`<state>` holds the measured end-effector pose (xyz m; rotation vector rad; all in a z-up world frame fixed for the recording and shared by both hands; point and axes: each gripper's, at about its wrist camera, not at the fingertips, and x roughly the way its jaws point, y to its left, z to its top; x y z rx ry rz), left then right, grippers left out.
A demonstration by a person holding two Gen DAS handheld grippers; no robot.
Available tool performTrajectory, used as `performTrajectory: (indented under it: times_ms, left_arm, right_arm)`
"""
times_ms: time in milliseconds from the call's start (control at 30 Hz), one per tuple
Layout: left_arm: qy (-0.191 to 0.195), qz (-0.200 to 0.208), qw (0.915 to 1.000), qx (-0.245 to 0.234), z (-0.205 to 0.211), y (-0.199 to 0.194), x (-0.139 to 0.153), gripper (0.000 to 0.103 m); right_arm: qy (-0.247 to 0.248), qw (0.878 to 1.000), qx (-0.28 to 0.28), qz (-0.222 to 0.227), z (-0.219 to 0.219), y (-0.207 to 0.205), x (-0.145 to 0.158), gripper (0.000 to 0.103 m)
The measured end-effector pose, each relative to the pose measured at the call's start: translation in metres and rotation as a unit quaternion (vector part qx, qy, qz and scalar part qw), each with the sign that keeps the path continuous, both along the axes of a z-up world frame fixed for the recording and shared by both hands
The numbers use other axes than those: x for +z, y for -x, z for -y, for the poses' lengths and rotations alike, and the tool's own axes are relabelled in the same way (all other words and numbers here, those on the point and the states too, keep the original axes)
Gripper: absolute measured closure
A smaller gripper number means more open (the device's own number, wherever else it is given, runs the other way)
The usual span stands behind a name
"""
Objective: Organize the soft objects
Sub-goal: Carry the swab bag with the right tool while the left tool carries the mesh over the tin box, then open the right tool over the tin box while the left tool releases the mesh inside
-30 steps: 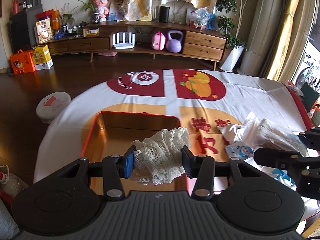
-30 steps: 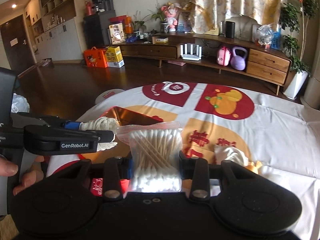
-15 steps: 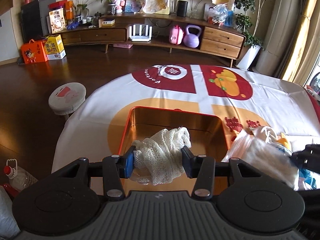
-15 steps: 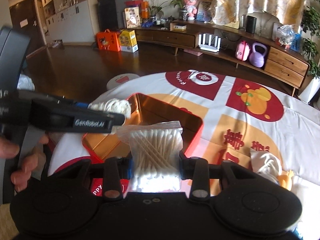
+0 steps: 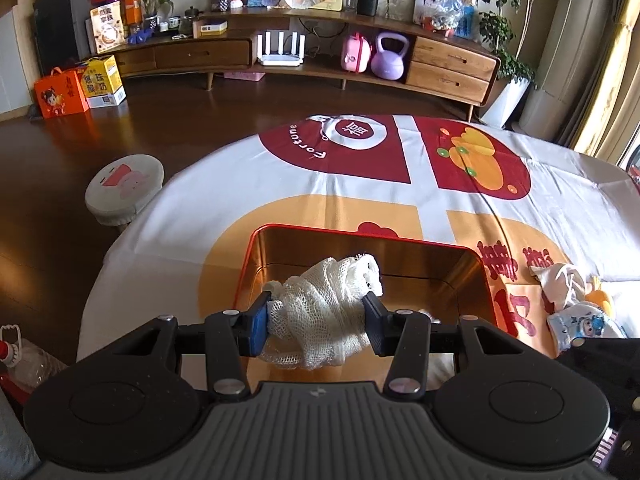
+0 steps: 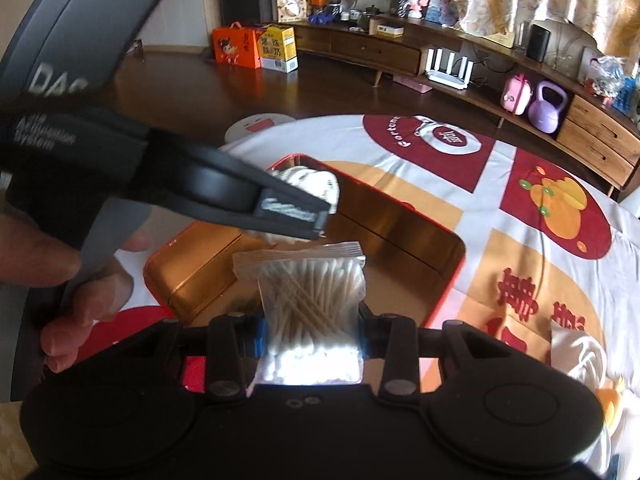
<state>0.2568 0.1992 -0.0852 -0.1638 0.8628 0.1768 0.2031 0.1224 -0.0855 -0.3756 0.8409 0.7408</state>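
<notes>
My left gripper (image 5: 318,322) is shut on a bundle of white mesh cloth (image 5: 320,312), held over the near part of an open gold tin with a red rim (image 5: 360,236). My right gripper (image 6: 310,330) is shut on a clear bag of cotton swabs (image 6: 312,300), held above the tin's (image 6: 400,232) near edge. In the right wrist view the left gripper's body (image 6: 224,196) crosses from the left with the mesh cloth (image 6: 316,182) at its tip, and a hand (image 6: 84,292) holds it.
A round table under a white, red and orange cloth (image 5: 400,184) bears the tin. Small white and printed fabric items (image 5: 572,300) lie at its right. A white stool (image 5: 124,188) stands on the dark floor at left, with a wooden sideboard (image 5: 320,60) beyond.
Both grippers have moved left and down over the tin, each still gripping its load. The tin now sits centred under the mesh cloth, and the swab bag has come above its near edge.
</notes>
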Motion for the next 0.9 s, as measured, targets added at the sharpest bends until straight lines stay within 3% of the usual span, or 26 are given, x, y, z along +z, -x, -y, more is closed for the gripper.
performTrajectory:
  times_ms: [267, 700, 900]
  left_arm:
    - [-0.007, -0.019, 0.9996, -0.02, 0.001, -0.022, -0.02, 0.056]
    - [-0.012, -0.054, 0.9977, -0.039, 0.006, -0.038, -0.039, 0.055]
    - [-0.008, -0.061, 0.9973, -0.04, 0.007, -0.04, -0.043, 0.053]
  right_arm:
    - [0.021, 1.0, 0.019, -0.007, -0.015, -0.008, -0.023, 0.065]
    - [0.03, 0.999, 0.015, -0.021, -0.017, -0.015, -0.034, 0.064]
    - [0.03, 0.999, 0.015, -0.028, -0.015, -0.019, -0.037, 0.054]
